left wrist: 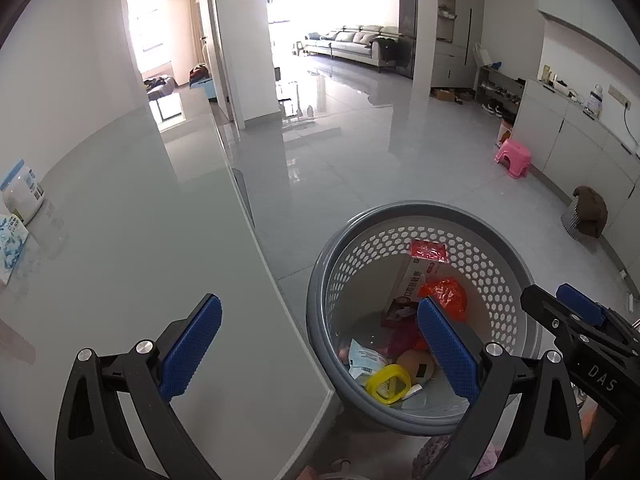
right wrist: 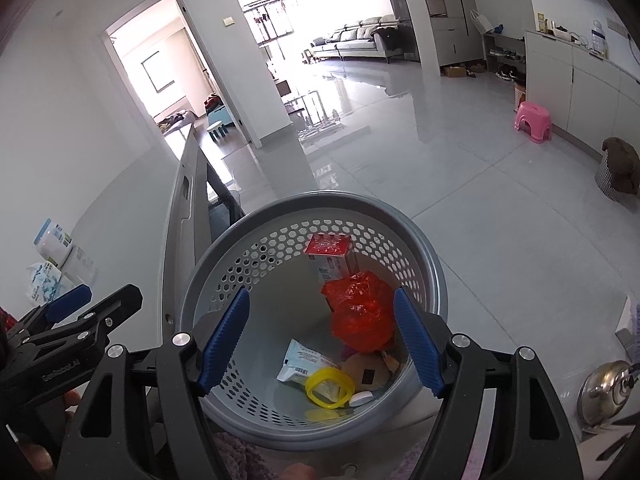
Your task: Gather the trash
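Observation:
A grey perforated waste basket [left wrist: 516, 256] stands on the floor beside the grey table [left wrist: 132, 240]; it also shows in the right wrist view [right wrist: 430, 268]. Inside lie a red plastic bag [right wrist: 360, 312], a carton with a red top [right wrist: 328, 246], a pale blue wrapper [right wrist: 300, 364] and a yellow ring [right wrist: 330, 390]. My left gripper [left wrist: 320, 348] is open and empty, straddling the table edge and the basket rim. My right gripper [right wrist: 322, 340] is open and empty, right above the basket. Each gripper shows in the other's view, the right one [left wrist: 576, 316] and the left one [right wrist: 88, 304].
A white jar with a blue lid [left wrist: 20, 192] and a blue-white pack [left wrist: 12, 248] stand at the table's left. A pink stool [left wrist: 514, 158], a dark lidded bin [left wrist: 586, 212] and white cabinets [left wrist: 580, 140] are at the right. A steel pot lid [right wrist: 608, 392] is nearby.

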`<action>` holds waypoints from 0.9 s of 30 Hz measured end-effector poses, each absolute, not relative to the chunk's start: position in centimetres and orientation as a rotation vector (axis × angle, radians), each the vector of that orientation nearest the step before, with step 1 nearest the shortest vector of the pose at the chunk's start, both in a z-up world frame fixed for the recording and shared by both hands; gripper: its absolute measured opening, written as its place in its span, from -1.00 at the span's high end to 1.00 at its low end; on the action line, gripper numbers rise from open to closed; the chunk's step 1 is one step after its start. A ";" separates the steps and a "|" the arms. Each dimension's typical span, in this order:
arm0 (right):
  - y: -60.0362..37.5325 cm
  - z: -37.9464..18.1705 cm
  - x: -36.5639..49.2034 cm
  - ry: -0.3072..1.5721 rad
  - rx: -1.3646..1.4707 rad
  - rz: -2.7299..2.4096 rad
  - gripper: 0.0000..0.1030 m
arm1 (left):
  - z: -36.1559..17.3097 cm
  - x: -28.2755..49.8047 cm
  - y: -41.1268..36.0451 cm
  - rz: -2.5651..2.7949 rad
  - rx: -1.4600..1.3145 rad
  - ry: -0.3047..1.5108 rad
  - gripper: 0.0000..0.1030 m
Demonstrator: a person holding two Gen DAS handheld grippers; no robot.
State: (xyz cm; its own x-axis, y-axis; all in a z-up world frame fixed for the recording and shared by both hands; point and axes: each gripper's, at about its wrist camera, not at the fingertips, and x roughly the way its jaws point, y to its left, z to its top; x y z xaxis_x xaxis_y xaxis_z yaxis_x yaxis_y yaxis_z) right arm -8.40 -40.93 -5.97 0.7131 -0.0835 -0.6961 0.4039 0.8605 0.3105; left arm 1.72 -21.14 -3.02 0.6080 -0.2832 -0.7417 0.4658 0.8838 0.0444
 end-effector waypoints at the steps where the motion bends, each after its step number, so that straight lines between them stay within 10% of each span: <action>1: -40.9 -6.0 -8.4 0.732 0.468 -0.282 -0.39 | -3.0 1.7 -21.1 -0.435 0.245 0.808 -0.88; 27: -40.7 -6.0 -8.3 0.733 0.465 -0.280 -0.39 | -3.0 1.5 -21.2 -0.401 0.239 0.779 -0.88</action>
State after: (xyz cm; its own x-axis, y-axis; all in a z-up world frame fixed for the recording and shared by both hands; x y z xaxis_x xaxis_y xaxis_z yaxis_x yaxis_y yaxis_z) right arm -8.31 -40.68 -5.99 0.7129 -0.0837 -0.6963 0.4014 0.8628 0.3073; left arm 1.46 -21.21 -2.98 0.6419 -0.2612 -0.7209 0.4350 0.8983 0.0619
